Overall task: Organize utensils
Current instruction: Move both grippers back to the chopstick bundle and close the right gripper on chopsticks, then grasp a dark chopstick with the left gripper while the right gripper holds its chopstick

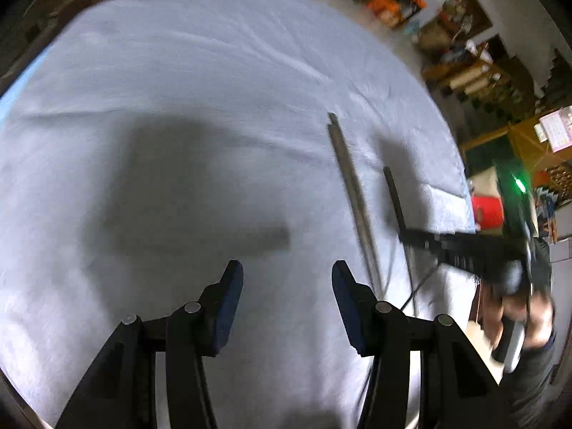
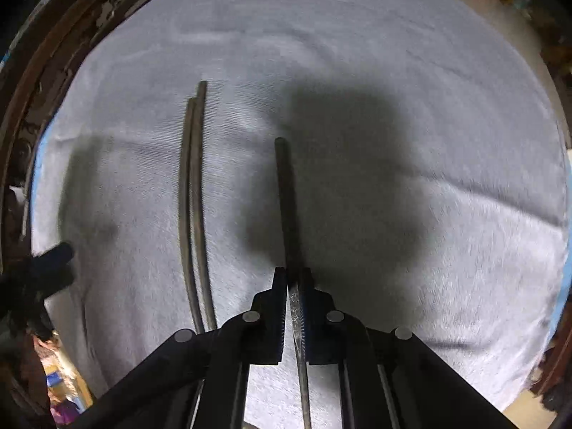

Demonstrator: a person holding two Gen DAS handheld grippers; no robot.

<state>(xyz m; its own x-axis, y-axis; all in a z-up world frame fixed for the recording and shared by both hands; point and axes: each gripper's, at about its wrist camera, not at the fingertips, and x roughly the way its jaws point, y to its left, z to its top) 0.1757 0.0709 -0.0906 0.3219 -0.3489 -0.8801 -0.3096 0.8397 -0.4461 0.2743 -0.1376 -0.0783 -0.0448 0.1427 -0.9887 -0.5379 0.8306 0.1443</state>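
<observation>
My right gripper (image 2: 294, 277) is shut on a dark chopstick (image 2: 286, 200) that points forward above the light grey cloth (image 2: 429, 214). Two more chopsticks (image 2: 191, 207) lie side by side on the cloth to its left. In the left wrist view my left gripper (image 1: 287, 275) is open and empty above the cloth (image 1: 178, 107). The lying chopsticks (image 1: 352, 186) are to its right there, and the right gripper (image 1: 422, 236) holds its chopstick (image 1: 393, 193) beside them.
The cloth covers a table with a dark wooden edge (image 2: 21, 125). Shelves with boxes (image 1: 464, 53) and a red container (image 1: 488, 211) stand beyond the table's right side. My left gripper's fingers (image 2: 53, 254) show at the left edge of the right wrist view.
</observation>
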